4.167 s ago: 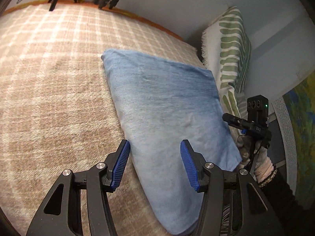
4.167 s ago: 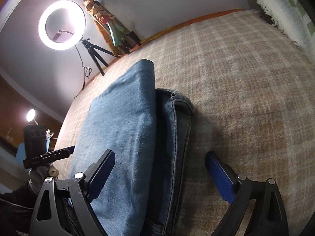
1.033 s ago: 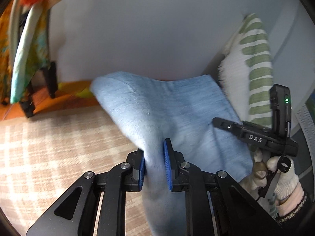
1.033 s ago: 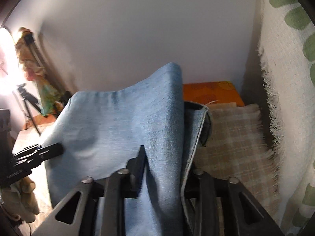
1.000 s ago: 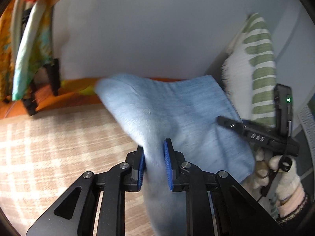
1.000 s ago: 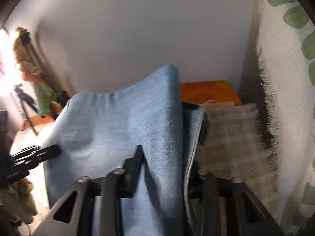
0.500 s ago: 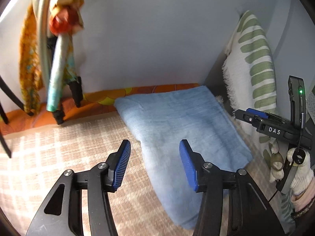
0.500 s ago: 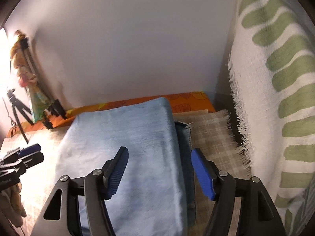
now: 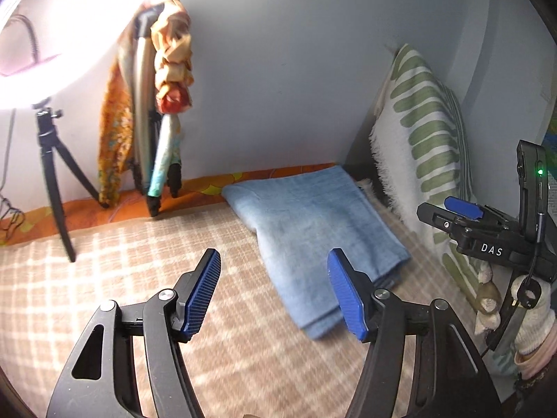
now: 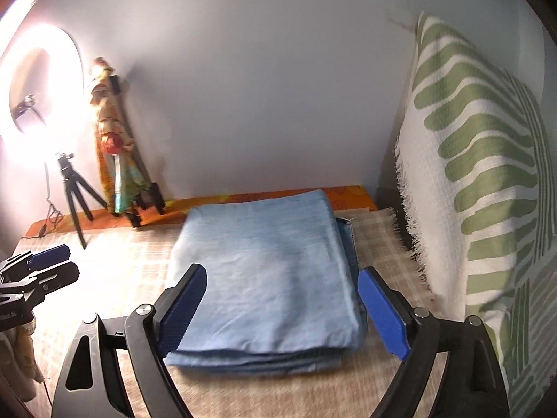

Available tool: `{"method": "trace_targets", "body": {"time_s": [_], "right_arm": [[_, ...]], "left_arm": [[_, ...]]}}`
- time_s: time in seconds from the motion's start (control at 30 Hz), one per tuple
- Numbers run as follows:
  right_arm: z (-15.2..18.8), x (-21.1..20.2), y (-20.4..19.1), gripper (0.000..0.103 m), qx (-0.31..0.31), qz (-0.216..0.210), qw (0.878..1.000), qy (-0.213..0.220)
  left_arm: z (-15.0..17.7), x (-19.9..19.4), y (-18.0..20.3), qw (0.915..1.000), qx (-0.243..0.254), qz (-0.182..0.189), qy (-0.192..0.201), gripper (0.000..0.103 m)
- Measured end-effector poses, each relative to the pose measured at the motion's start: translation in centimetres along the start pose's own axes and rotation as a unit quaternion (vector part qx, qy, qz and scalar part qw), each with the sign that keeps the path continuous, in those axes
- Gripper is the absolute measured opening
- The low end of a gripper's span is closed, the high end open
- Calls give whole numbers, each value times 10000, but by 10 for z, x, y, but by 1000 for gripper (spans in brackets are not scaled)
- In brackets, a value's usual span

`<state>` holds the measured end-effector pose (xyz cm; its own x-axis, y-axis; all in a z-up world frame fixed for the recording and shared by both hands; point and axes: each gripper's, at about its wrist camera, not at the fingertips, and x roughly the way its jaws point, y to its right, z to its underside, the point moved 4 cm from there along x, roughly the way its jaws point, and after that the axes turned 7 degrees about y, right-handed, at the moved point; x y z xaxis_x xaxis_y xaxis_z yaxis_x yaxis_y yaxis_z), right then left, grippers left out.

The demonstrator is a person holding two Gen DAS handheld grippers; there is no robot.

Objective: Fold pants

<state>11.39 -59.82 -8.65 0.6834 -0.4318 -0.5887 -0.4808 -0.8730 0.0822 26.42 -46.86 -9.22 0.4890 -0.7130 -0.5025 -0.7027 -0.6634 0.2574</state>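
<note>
My left tool [image 9: 273, 291] has its jaws opening, nothing between the blue pads, and it hangs above the checked blanket [image 9: 104, 278] short of the folded pants [image 9: 313, 230] — I read that as letting go so the stack can settle without being dragged. My right tool [image 10: 282, 304] is opening too, spread wide, its pads framing the near end of the pants [image 10: 268, 268] without pressing on them. The pants lie flat on the bed as a squared, layered bundle, tucked near the wall and just beside the green-striped pillow [image 10: 470, 174] — out of the way, folds stacked. To me the fold looks finished.
</note>
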Motion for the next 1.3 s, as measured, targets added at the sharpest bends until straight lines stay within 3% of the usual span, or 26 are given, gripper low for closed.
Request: {"method": "trace_targets", "body": {"time_s": [0.23,0.7,1.03,1.3], "right_arm": [[3,-50,-29,102,-18,210,9993,321],[52,-121,-98,103,-165,426,9979,461],[80,-136,-131,103,-155,387,9978,517],[89,-143,-141,103,-34,439,9968,671]], "left_arm": [[6,-51,0,9992,211,-251,234,73],[50,-148,-20,9964,419,-468,577,80],[76,-179,-30,9947,404,-659,684,84],[89,-180,-34,9939,416,-785,651,86]]}}
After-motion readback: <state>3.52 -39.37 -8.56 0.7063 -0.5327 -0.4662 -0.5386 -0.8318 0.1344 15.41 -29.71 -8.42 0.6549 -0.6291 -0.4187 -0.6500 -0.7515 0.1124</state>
